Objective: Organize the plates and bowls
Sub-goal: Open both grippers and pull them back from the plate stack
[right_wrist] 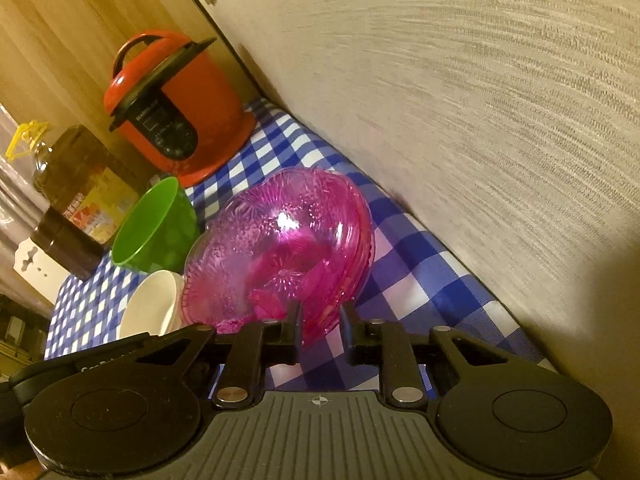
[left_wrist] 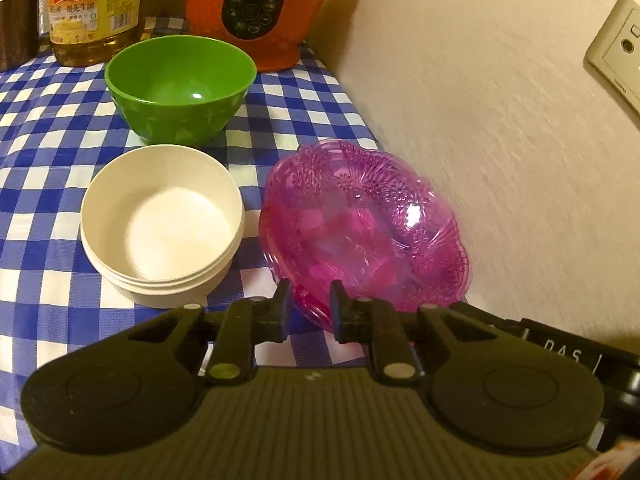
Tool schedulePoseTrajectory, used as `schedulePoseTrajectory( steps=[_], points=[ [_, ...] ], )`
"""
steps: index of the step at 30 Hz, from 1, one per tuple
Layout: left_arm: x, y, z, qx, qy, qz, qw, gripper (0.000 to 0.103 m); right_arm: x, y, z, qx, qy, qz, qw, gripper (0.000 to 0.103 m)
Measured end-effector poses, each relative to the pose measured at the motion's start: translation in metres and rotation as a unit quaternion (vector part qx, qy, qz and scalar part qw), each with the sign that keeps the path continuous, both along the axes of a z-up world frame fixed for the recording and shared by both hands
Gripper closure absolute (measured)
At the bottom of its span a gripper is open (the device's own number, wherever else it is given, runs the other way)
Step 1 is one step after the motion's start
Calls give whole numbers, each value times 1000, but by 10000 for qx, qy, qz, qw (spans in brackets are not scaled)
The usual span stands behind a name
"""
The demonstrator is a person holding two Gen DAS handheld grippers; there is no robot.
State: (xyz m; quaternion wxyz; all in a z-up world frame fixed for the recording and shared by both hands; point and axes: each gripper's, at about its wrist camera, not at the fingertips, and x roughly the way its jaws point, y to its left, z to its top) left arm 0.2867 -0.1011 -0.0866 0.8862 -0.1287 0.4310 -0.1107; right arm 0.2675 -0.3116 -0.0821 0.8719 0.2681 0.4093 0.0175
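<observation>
— Checked blue-and-white tablecloth (left_wrist: 48,128), run up against a pale textured wall (left_wrist: 480,120) on the right. What do we list first?

— Largest first: one orange cooker (left_wrist: 256,12), far end. One oil bottle (left_wrist: 92,12) to its left. Then one green bowl (left_wrist: 180,88), upright and empty; one white bowl (left_wrist: 160,220) nearer, just short of it.

— And the piece we are handling?

— Pink dish (left_wrist: 360,232), clear and patterned, seemingly more than one nested. It sits just right of the white bowl, between it and the wall, tilted.

— Where does it lie from our fingers?

— Straight ahead of both, its body reaching away from us. Left gripper (left_wrist: 310,308): fingers drawn close, clamped on the near rim, we judge. Right gripper (right_wrist: 320,322): fingers narrow with the same rim between them; whether they bite, we cannot tell.

— Next move?

— Likely a two-handed lift; the weight hangs beyond the pads.
</observation>
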Motion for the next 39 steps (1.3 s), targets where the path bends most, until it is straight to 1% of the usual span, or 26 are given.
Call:
schedulePoseTrajectory(
  steps=[7,14,16,17,19,21,22,26,28,33,39],
  points=[
    [-18,5,18,-95,-162,57,9998,85,-13,1,10,6,-111,-36,9999,81],
    [-59,15,35,-106,-305,172,9993,85,-41,13,28,-93,-232,31,9997,81],
    [-70,19,38,-77,-331,199,9992,84,-51,18,33,-162,-235,72,9996,79],
    [-79,22,41,-59,-351,213,9991,83,-55,21,35,-211,-240,111,9994,78],
    [-88,27,44,-35,-360,254,9990,80,-65,28,40,-299,-251,186,9991,68],
    [-102,34,48,-43,-376,323,9988,77,-76,33,44,-317,-245,243,9989,60],
    [-104,36,49,-41,-383,339,9987,76,-80,35,45,-311,-248,247,9989,58],
    [-129,49,57,29,-465,453,9979,68,-97,45,51,-272,-233,309,9989,56],
    [-140,55,60,45,-470,484,9977,65,-106,49,54,-255,-230,337,9988,56],
    [-164,68,63,152,-488,595,9969,55,-122,62,64,-217,-245,481,9983,55],
    [-189,88,63,291,-464,786,9954,53,-135,77,74,-223,-294,635,9973,55]
  ],
)
